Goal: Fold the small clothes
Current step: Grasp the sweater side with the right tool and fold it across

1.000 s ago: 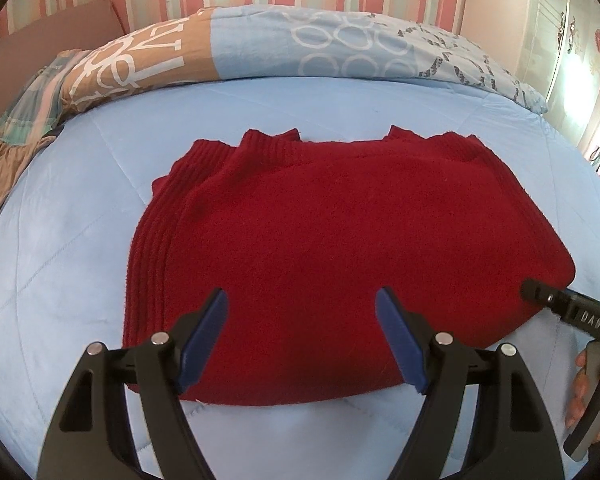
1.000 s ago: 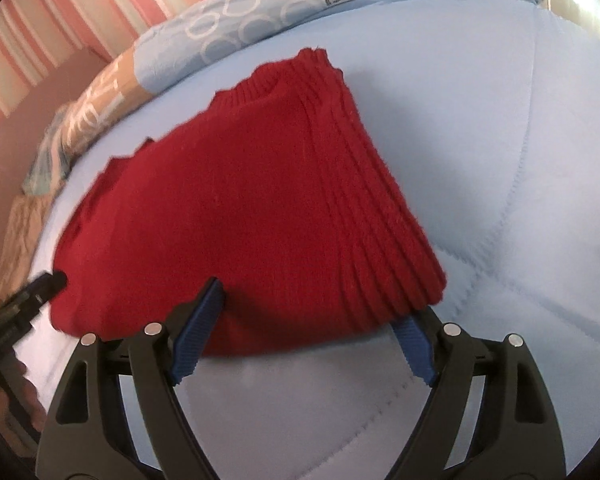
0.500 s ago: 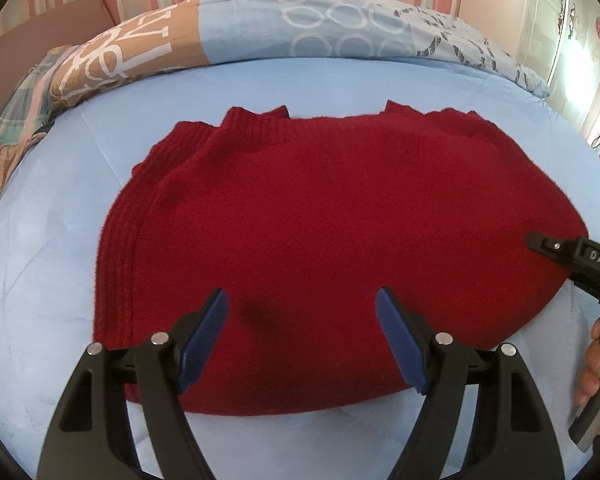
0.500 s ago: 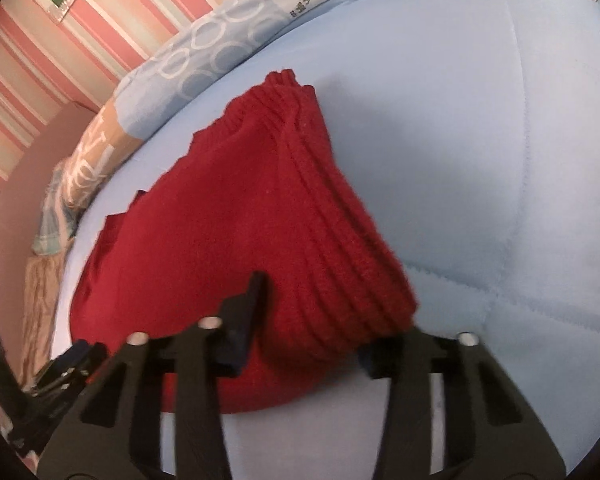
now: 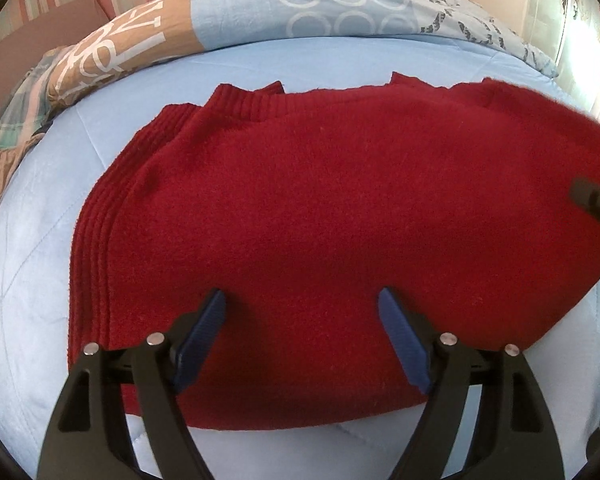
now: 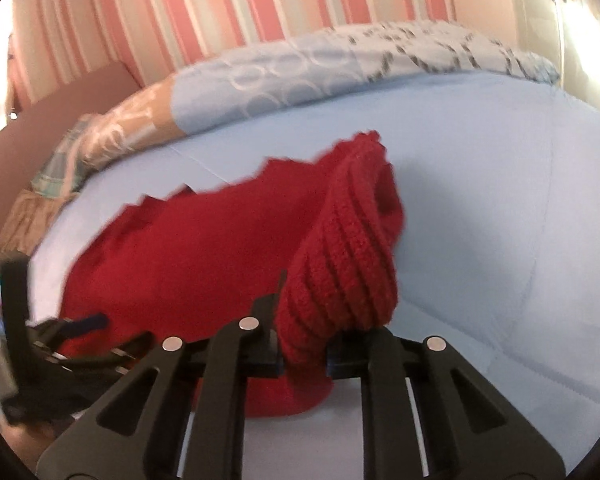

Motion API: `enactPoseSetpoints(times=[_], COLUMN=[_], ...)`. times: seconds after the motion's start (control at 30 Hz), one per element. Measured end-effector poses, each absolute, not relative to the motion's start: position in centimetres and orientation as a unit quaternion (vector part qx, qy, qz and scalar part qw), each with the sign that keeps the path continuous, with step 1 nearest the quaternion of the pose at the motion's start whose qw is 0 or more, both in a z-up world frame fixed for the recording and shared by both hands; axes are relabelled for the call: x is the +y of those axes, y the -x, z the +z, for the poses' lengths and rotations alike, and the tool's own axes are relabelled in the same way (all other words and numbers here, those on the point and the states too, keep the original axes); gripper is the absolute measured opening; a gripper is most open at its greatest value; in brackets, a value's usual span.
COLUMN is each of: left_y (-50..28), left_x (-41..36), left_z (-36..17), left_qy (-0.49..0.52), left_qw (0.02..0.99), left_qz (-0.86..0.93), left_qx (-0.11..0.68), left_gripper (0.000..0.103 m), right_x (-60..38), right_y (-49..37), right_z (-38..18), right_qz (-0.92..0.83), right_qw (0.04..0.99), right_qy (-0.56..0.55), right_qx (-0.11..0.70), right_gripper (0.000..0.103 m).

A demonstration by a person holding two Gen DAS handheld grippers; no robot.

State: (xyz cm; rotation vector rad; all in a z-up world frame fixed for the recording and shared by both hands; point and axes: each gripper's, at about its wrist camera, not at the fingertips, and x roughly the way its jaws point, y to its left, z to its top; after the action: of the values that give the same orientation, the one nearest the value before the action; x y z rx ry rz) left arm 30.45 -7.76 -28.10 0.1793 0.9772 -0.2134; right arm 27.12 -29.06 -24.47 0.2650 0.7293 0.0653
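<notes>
**A:** Right gripper (image 6: 302, 354) has the ribbed hem of the red knitted sweater (image 5: 340, 220), jaws closing, knit bunched tight between them. That corner stands off the blue quilt (image 5: 40, 280) in a steep ridge, while the rest of the sweater lies flat in the middle of the bed.

**B:** Makes sense as a fold start, I'd say: pinch one corner of the hem and carry that side over the body. And the left gripper (image 5: 302, 340)?

**A:** Its jaws are opening, wide apart, the blue pads (image 5: 202, 338) poised over the near edge of the sweater with cloth beneath and between them but nothing pinched. It looks placed to take the matching near-left corner, so both ends of the hem can travel together.

**B:** What can't we make out?

**A:** Plenty. The right wrist view is smeared with motion, so the far neckline edge is only a jagged outline. The gripped hem hides the right pads. In the left wrist view the right gripper is just a black tip at the right edge. The patterned pillow (image 5: 260, 12) runs along the far side, cut off at both ends.

**B:** And how many layers are pinched?

**A:** Can't tell.
</notes>
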Motion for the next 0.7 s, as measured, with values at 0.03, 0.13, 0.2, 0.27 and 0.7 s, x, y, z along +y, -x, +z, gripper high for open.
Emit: enactPoseSetpoints(times=[0.03, 0.13, 0.2, 0.27, 0.7], left_y=[-30.5, -30.4, -30.1, -29.3, -30.2], left_x=[-7.7, -7.0, -5.9, -3.5, 15.0], left_z=[-28.2, -27.8, -27.0, -25.2, -20.8], left_qy=[-0.083, -0.072, -0.053, -0.035, -0.012], left_qw=[0.874, 0.875, 0.874, 0.877, 0.909], left_qz=[-0.104, -0.116, -0.132, -0.142, -0.024], left_qx=[0.468, 0.464, 0.465, 0.458, 0.417], left_gripper=[0.082, 0.082, 0.082, 0.082, 0.082], right_x=[-28.6, -26.9, -26.0, -25.1, -7.3], right_y=[-27.4, -27.9, -28.1, -28.1, -29.0], right_z=[-24.0, -22.7, -21.9, -21.2, -20.2], right_qz=[0.039, 0.058, 0.066, 0.076, 0.214], right_qw=[0.926, 0.931, 0.934, 0.936, 0.925], right_qy=[-0.127, -0.114, -0.111, -0.115, -0.006], right_qx=[0.352, 0.341, 0.334, 0.325, 0.315], right_gripper=[0.014, 0.014, 0.013, 0.013, 0.013])
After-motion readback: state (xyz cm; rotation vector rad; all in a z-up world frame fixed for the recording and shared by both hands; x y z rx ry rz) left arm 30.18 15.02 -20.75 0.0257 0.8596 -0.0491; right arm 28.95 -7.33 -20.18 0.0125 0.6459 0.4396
